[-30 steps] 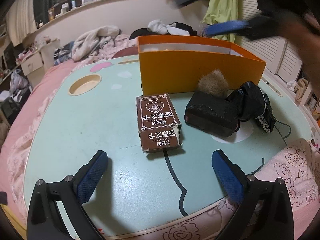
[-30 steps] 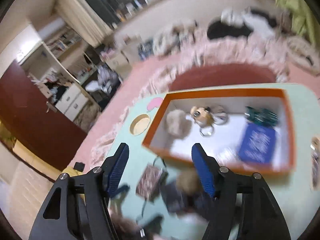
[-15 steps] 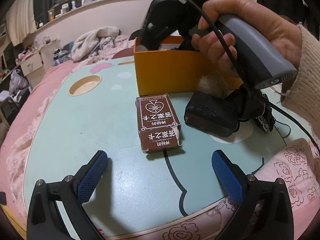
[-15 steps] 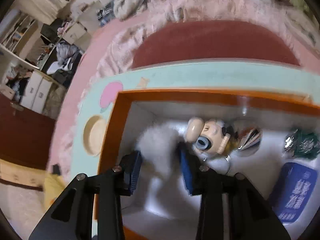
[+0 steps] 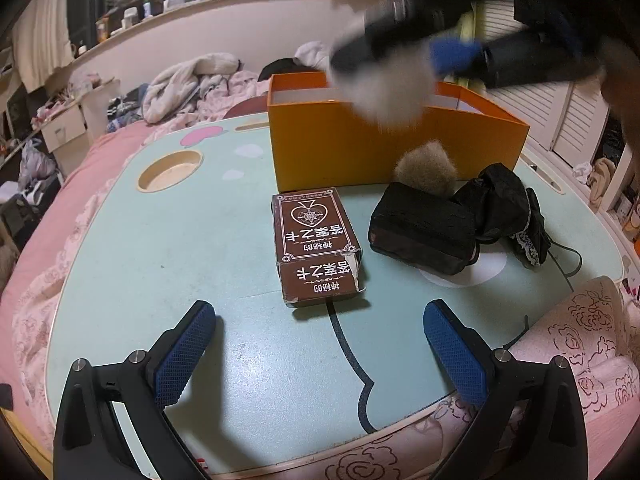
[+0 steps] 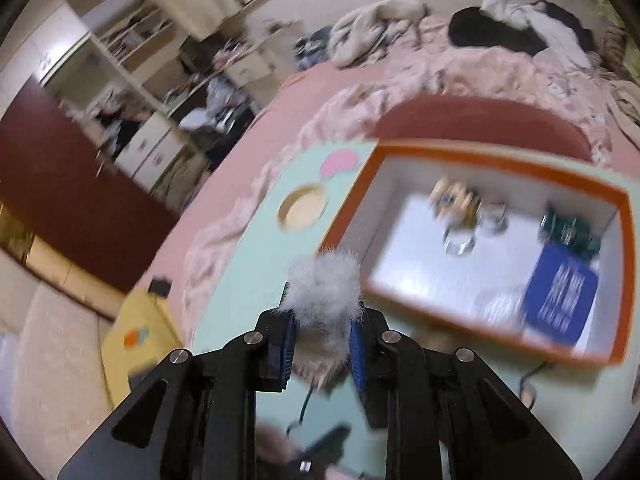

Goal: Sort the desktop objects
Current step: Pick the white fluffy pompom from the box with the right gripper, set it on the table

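My right gripper [image 6: 322,330] is shut on a white fluffy pompom [image 6: 326,286] and holds it in the air just outside the near-left corner of the orange box [image 6: 500,158]. The left wrist view shows the same pompom [image 5: 386,88] blurred above the orange box [image 5: 360,148], with the right gripper [image 5: 452,56] over it. My left gripper [image 5: 320,346] stands open above the mint table [image 5: 160,248], with nothing between its fingers. Ahead of it lie a brown card box [image 5: 316,244], a black pouch [image 5: 424,232], a tan pompom [image 5: 426,168] and black lace fabric [image 5: 508,208].
Inside the orange box lie a doll-head keychain [image 6: 454,198], a blue booklet [image 6: 560,300] and a green trinket [image 6: 570,232]. The table has a round cup hole [image 5: 170,164]. Pink bedding [image 5: 52,216] with piled clothes surrounds the table. A yellow item [image 6: 138,334] lies on the floor.
The right gripper closed on the white pompom inside the orange box, then lifted it out and back past the box's near-left corner. The left gripper stayed still.
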The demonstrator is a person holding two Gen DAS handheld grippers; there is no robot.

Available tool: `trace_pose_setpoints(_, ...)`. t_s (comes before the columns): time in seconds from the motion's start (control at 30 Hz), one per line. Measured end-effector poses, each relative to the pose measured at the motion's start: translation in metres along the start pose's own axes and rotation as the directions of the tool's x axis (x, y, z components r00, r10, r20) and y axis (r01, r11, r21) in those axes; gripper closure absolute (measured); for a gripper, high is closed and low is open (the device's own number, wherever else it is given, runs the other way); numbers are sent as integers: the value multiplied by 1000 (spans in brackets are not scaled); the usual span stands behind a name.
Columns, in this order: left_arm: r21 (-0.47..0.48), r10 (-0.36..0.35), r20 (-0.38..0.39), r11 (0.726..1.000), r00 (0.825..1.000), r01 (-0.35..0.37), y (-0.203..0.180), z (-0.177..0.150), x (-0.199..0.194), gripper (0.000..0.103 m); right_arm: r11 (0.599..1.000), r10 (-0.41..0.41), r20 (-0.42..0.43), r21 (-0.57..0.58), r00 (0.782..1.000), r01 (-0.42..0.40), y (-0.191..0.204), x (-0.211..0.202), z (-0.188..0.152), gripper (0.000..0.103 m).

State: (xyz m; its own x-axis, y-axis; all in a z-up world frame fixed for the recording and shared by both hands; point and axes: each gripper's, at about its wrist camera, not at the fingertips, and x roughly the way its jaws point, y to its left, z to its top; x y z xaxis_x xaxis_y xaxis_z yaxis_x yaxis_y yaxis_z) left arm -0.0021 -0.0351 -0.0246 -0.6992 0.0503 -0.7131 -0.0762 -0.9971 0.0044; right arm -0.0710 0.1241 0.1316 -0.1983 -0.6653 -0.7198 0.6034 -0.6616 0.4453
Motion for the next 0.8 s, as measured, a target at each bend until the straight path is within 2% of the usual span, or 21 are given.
trace_pose_setpoints(0.17,1,-1,1,1000,1000,1,-1,-2,-2,0,985,-172,-56,-15,984,171,-5,43,-19,76)
trace_pose_setpoints(0.2,1,-1,2,1000,1000,1,0,-2,-2,0,983,-183,-47,2,982,184,-7,44,-22,76)
trace_pose_setpoints(0.27,1,-1,2,1000,1000,1,1,-3,0,0,987,-160,49,21,986,159,-5,28,-32,70)
trace_pose_setpoints(0.3,1,-1,2,1000,1000,1,0,-4,-3,0,987,-161,94,16,982,161,-5,19,-36,55)
trace_pose_setpoints(0.33,1,0,3,1000,1000,0,0,2,-2,0,984,-179,151,1,972,181,-1,5,-44,33)
trace_pose_setpoints(0.4,1,-1,3,1000,1000,1,2,2,1,0,973,-214,241,-33,947,228,5,-17,-63,21)
trace_pose_setpoints(0.47,1,0,4,1000,1000,0,3,7,1,0,962,-228,303,-77,925,262,8,-36,-86,21)
trace_pose_setpoints(0.57,1,-1,5,1000,1000,1,3,6,0,0,935,-290,319,-107,902,338,2,-48,-121,21)
trace_pose_setpoints(0.63,2,-1,5,1000,1000,1,3,6,0,0,906,-368,310,-92,876,413,-8,-47,-141,21)
trace_pose_setpoints(0.7,2,0,5,1000,1000,0,5,7,3,0,885,-424,265,-84,866,459,-20,-35,-159,21)
trace_pose_setpoints(0.73,4,1,4,1000,1000,-1,3,5,-1,0,878,-441,225,-92,869,470,-26,-26,-162,13)
trace_pose_setpoints(0.8,2,1,6,1000,1000,-1,8,8,3,0,854,-481,232,-94,845,511,-37,-11,-162,4)
